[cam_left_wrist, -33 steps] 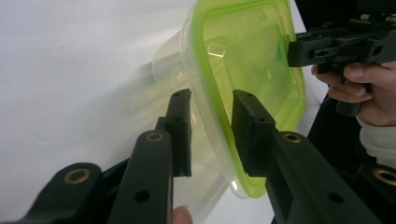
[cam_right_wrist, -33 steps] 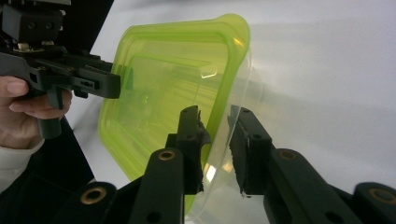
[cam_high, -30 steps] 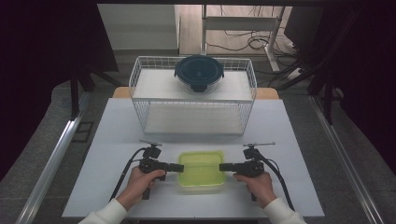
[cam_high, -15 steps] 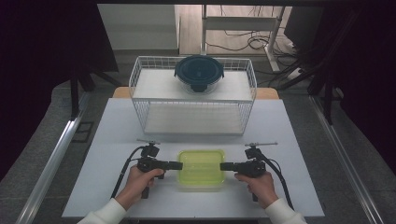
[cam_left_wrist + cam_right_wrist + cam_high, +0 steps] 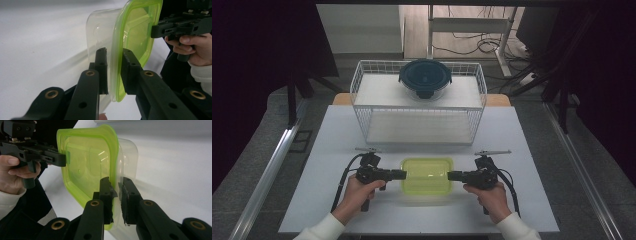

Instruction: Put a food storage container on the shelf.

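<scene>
White table (image 5: 337,140), wire basket (image 5: 362,95), container (image 5: 427,175) (green-lidded)

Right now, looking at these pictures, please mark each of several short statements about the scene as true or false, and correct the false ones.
1. The left gripper is shut on the rim of the green-lidded container. True.
2. The right gripper grips the same container at its opposite edge. True; in the right gripper view its fingers clamp the lid's rim.
3. The green-lidded container sits inside the wire basket. False; it is on the white table, in front of the basket.
4. The dark round bowl stands on the table beside the container. False; it rests at the back of the wire basket.
5. The container's body is clear plastic. True.
</scene>
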Available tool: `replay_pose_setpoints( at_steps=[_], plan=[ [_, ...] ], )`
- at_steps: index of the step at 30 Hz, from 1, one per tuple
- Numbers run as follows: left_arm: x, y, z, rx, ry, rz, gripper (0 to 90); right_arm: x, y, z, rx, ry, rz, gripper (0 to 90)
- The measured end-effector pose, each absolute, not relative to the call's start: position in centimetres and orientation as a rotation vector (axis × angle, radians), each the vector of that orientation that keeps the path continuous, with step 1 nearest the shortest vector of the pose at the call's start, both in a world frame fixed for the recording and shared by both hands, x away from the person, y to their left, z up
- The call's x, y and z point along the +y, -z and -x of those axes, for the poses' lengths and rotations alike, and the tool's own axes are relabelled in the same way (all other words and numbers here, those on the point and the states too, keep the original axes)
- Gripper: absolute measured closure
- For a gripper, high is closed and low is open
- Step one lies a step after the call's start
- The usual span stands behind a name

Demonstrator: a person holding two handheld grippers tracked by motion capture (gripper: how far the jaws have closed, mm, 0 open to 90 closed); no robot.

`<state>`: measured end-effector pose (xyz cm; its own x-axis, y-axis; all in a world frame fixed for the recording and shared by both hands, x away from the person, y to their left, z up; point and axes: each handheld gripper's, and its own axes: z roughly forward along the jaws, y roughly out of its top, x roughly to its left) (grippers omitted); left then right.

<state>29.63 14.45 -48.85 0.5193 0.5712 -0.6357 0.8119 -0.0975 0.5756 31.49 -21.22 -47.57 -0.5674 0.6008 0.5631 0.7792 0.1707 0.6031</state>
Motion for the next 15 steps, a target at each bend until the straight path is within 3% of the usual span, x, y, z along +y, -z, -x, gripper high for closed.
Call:
replay_pose_setpoints(
  at_steps=[15],
  plan=[
    [15.1,46.6,-29.6,1.123,0.234,-1.778,78.3,-20.5,45.4,-31.9,-2.309,1.418,1.29,79.5]
  ],
)
